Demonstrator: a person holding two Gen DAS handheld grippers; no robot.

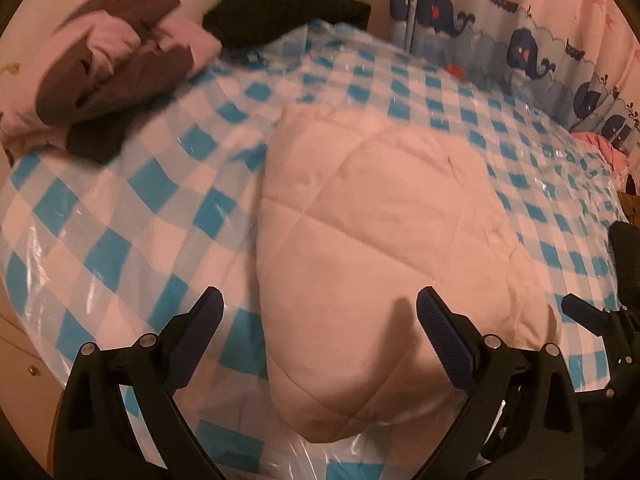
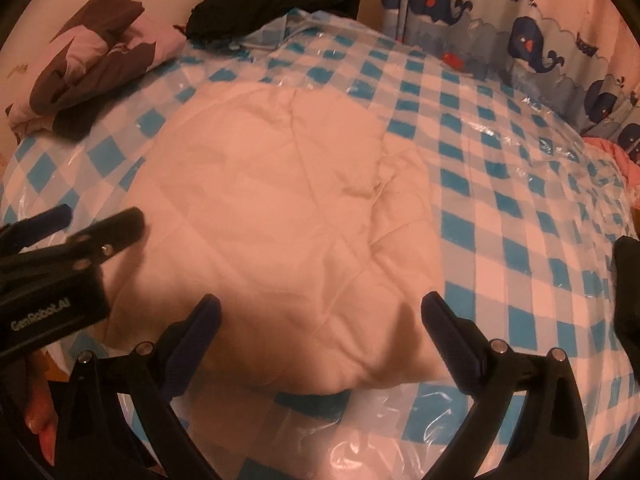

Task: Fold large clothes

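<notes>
Nearest the left wrist camera: left gripper [image 1: 318, 306], fingers [image 1: 442, 334] spread wide apart, nothing between them, hovering over the near end of a folded cream quilted jacket [image 1: 384, 240]. Same in the right wrist view: right gripper [image 2: 320, 314] spread wide, empty, above the jacket's [image 2: 280, 216] near edge.

Lying flat in the middle of a bed, on a blue-and-white checked sheet [image 1: 132, 208] under clear, shiny plastic. Folded into a puffy, roughly oblong bundle, long axis running from the near edge of the bed toward the far side, leaning a little rightward in the left wrist view. Near end rounded and thick; in the right wrist view a lower layer sticking out along the right side.

Left gripper [image 2: 100, 220] also seen at the left edge of the right wrist view, just beside the jacket's left side. Right gripper [image 1: 580, 308] seen at the right edge of the left wrist view, beside the jacket's near right corner.

At the far left corner, a crumpled brown and pink heap of clothes [image 1: 116, 76]. Behind it, against the wall, a black garment [image 1: 280, 8]. Along the far right, a curtain with whales [image 1: 520, 48]. Well apart from the jacket, all of them; nothing lying across it.
</notes>
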